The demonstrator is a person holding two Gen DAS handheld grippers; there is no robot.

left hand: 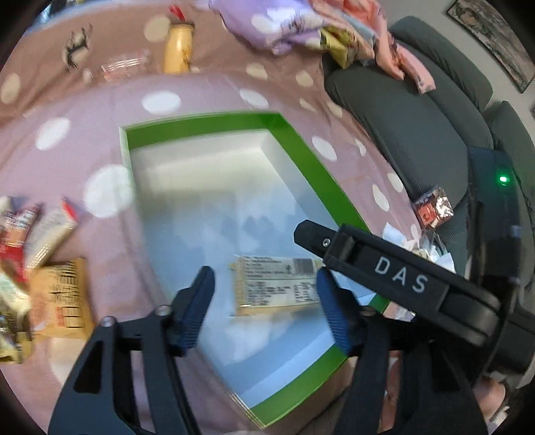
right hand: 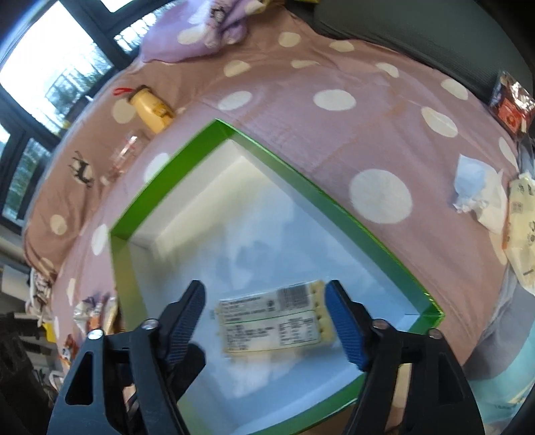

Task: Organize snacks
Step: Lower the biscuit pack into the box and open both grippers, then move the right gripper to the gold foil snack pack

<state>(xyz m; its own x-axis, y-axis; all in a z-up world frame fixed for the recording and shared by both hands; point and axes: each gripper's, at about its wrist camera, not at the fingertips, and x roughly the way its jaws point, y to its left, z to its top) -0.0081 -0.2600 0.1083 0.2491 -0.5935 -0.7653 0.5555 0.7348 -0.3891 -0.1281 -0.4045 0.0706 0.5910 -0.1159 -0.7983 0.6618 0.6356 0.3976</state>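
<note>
A green-rimmed box (left hand: 302,147) with a white inside lies on the dotted pink cloth; it also shows in the right wrist view (right hand: 187,160). One pale snack bar (left hand: 276,284) lies label-up on its floor, also in the right wrist view (right hand: 274,323). My left gripper (left hand: 265,296) is open and empty above the bar. My right gripper (right hand: 264,309) is open and empty above the same bar; its body (left hand: 401,277) reaches in from the right in the left wrist view. Several loose snack packets (left hand: 43,264) lie left of the box.
A yellow bottle (left hand: 179,50) and a clear glass (left hand: 123,67) lie beyond the box. A grey sofa (left hand: 418,117) with a red packet (left hand: 433,207) stands on the right. Crumpled tissue (right hand: 478,190) and a pale bag (right hand: 523,231) lie right of the box. Purple bedding (left hand: 284,23) is heaped at the back.
</note>
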